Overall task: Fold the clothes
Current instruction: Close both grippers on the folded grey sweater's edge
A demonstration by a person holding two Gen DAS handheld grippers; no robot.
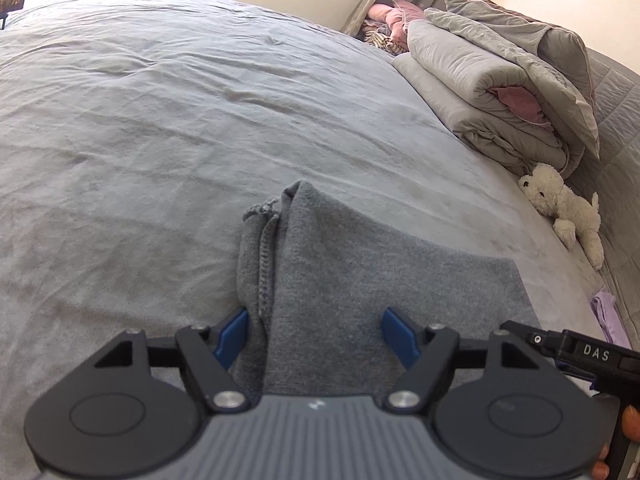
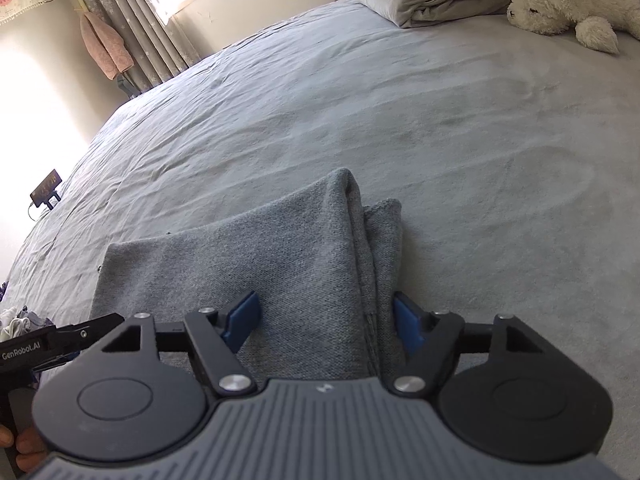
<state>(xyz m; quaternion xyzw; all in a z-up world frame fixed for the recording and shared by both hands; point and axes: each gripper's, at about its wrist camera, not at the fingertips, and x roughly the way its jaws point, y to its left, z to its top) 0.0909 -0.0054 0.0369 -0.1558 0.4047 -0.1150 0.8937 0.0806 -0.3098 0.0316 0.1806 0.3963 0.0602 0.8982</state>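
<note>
Grey knit garment (image 1: 340, 280) lies on the bed sheet (image 1: 160, 120), close to your near edge, partly folded. Its left edge is bunched into vertical pleats with a seam showing; the right edge is doubled up the same way in the right wrist view (image 2: 280, 272).

Your left gripper (image 1: 316, 332) sits over the garment's left edge. Jaws are apart, with the bunched fabric between them: the left blue pad touches the pleat, the right pad rests on flat cloth. I can't tell whether it is actually pinching.

Your right gripper (image 2: 326, 320) mirrors it on the right edge. Jaws are apart, the fold runs between the pads, and the right pad is against the doubled edge. Again, a grip is not confirmed.

Each gripper shows in the other's view at the frame edge. Your fingers are visible on the handles.

Further out:
- A white plush dog (image 1: 564, 208) lies on the sheet, well apart from the garment, by the headboard side.
- A stack of folded grey duvets (image 1: 492, 88) sits beyond the dog, with pillows on top.
- Curtains (image 2: 132, 20) hang at the far wall with a pink towel (image 2: 104, 44) beside them.
- A small lilac cloth (image 1: 608, 316) lies at the right edge of the bed.
</note>
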